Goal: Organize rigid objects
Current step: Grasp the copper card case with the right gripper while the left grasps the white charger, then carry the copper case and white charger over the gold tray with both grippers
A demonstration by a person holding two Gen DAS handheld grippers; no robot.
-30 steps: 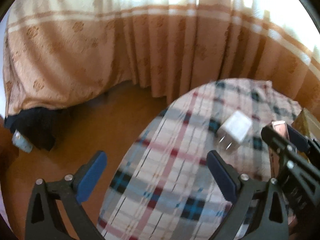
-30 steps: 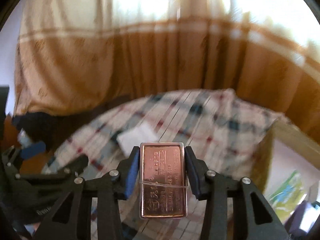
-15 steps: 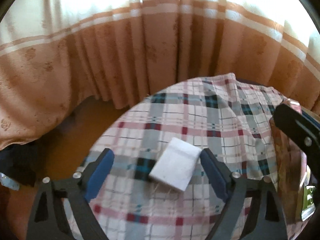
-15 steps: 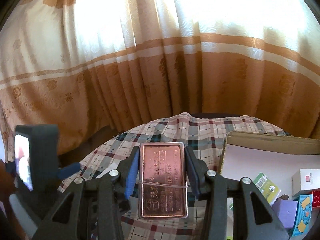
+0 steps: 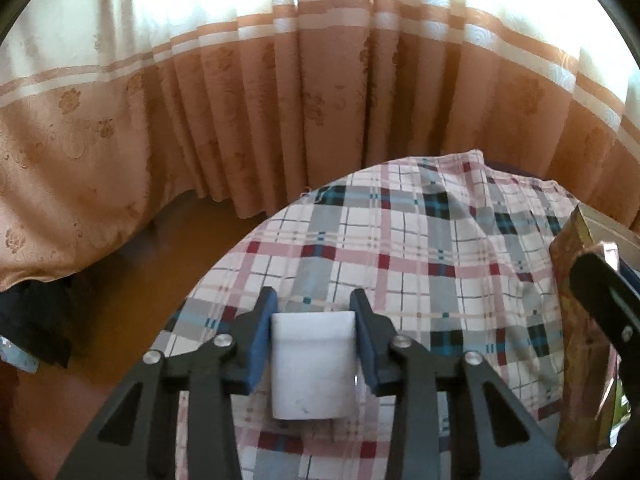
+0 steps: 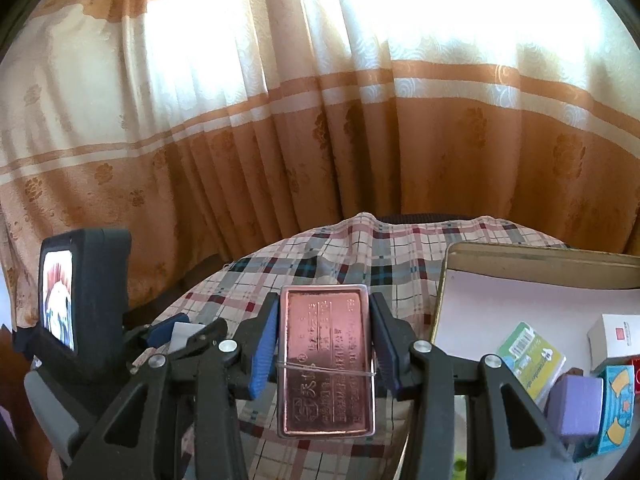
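My left gripper [image 5: 314,336] is shut on a white plug adapter [image 5: 313,364], just above the plaid tablecloth [image 5: 420,248]. My right gripper [image 6: 323,344] is shut on a copper-coloured metal tin [image 6: 325,360] with a rubber band around it, held above the cloth. The left gripper and its white adapter [image 6: 182,334] show at the lower left of the right wrist view. The right gripper's arm [image 5: 604,304] and the tin's edge show at the right of the left wrist view.
An open box [image 6: 500,296] with a gold rim stands on the table at the right, holding several small packets and boxes [image 6: 576,404]. Orange and cream curtains [image 5: 280,100] hang behind. The wooden floor [image 5: 120,280] lies to the left.
My left gripper closed on the white adapter, which lay loose on the cloth between open jaws half a second ago. The right gripper kept the tin and moved slightly.
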